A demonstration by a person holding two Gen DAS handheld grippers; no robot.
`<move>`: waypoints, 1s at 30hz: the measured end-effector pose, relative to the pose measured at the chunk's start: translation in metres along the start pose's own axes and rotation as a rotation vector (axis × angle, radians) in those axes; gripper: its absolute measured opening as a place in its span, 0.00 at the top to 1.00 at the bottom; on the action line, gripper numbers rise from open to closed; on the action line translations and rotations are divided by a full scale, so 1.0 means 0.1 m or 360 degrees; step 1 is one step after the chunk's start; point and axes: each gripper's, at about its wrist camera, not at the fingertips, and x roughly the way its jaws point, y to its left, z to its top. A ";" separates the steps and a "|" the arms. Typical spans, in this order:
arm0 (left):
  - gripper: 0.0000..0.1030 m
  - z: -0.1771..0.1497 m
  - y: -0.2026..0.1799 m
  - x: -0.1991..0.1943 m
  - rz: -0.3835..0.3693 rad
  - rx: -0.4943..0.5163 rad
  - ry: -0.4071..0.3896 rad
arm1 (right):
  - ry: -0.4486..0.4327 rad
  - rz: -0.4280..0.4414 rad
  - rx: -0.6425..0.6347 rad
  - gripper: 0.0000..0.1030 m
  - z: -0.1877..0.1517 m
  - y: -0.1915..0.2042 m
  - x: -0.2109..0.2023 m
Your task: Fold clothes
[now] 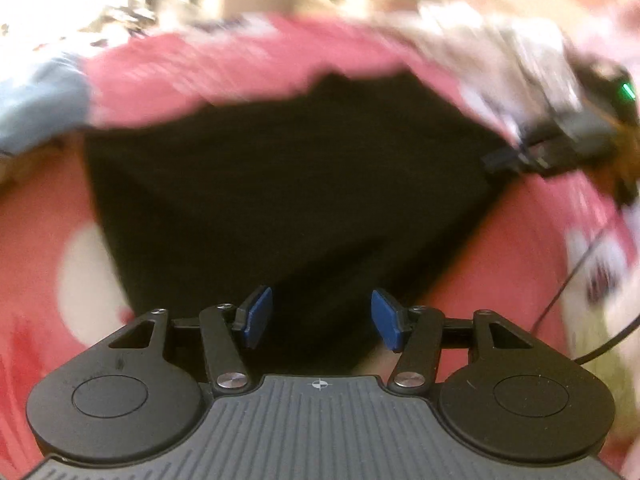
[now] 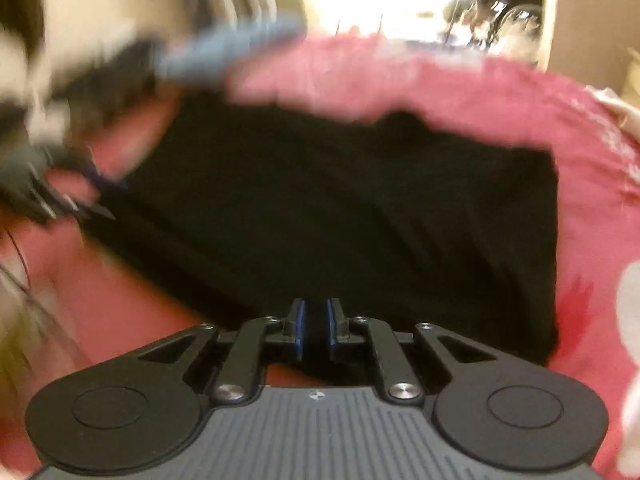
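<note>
A black garment [image 1: 280,184] lies flat on pink bedding [image 1: 200,68], pink showing past its edges. The left gripper [image 1: 322,318] hovers with jaws spread and empty; the right gripper [image 2: 316,330] pinches the garment's near edge, jaws nearly together.

Motion blur is smearing the pink bedspread [image 1: 224,68] and grey-white clothes [image 1: 492,52] behind the black garment [image 1: 280,184]. The other gripper [image 2: 36,184] is blurring at the frame's left edge; its state is unreadable there.
</note>
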 end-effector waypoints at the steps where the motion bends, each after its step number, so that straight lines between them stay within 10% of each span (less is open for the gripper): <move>1: 0.46 -0.05 -0.02 0.00 0.0016 0.0028 0.0030 | -0.0004 -0.0033 0.0015 0.92 -0.06 -0.06 -0.03; 5: 0.45 -0.09 0.05 -0.14 0.0040 -0.0019 0.0043 | -0.0079 -0.0196 0.0133 0.88 -0.01 -0.15 -0.27; 15: 0.46 -0.09 0.19 -0.24 0.0054 -0.0125 0.0055 | -0.0203 0.0620 -0.0331 0.88 0.43 0.93 0.17; 22: 0.46 -0.16 0.38 -0.36 0.0098 -0.0304 0.0033 | -0.0095 0.0602 -0.0510 0.88 0.52 1.15 0.59; 25: 0.46 -0.19 0.47 -0.42 0.0121 -0.0343 0.0024 | 0.0076 0.0908 -0.0477 0.91 0.54 1.16 0.59; 30: 0.46 -0.23 0.62 -0.45 0.0172 -0.0436 0.0010 | -0.0052 0.0800 -0.0540 0.90 0.61 1.29 0.51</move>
